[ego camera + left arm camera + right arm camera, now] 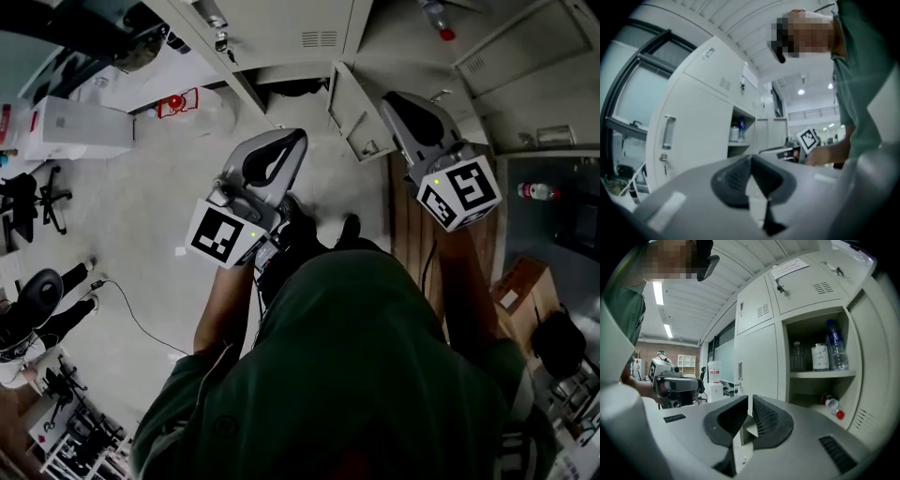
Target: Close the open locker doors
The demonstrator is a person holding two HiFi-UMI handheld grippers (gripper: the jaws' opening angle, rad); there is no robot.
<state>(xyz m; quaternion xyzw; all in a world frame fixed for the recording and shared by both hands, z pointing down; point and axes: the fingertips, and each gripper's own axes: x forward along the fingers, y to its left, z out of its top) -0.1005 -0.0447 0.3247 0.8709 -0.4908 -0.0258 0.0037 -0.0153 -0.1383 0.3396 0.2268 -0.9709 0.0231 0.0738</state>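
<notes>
Left hand-held gripper (750,158): jaws shut together, holding nothing.
Right hand-held gripper (750,399): jaws nearly touching, nothing between them.
Open locker door (353,114): sticks out from the lockers, between the two hand-held grippers.
Open locker (818,324): bottles (836,350) stand on its shelf (820,374).
Red-capped bottle (833,407): lies under the shelf.

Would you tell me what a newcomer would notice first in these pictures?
The open locker compartment at the right of the right gripper view stands out, with bottles upright on its shelf and a red-capped bottle lying below. In the head view, the left gripper and right gripper point towards the lockers, empty.
</notes>
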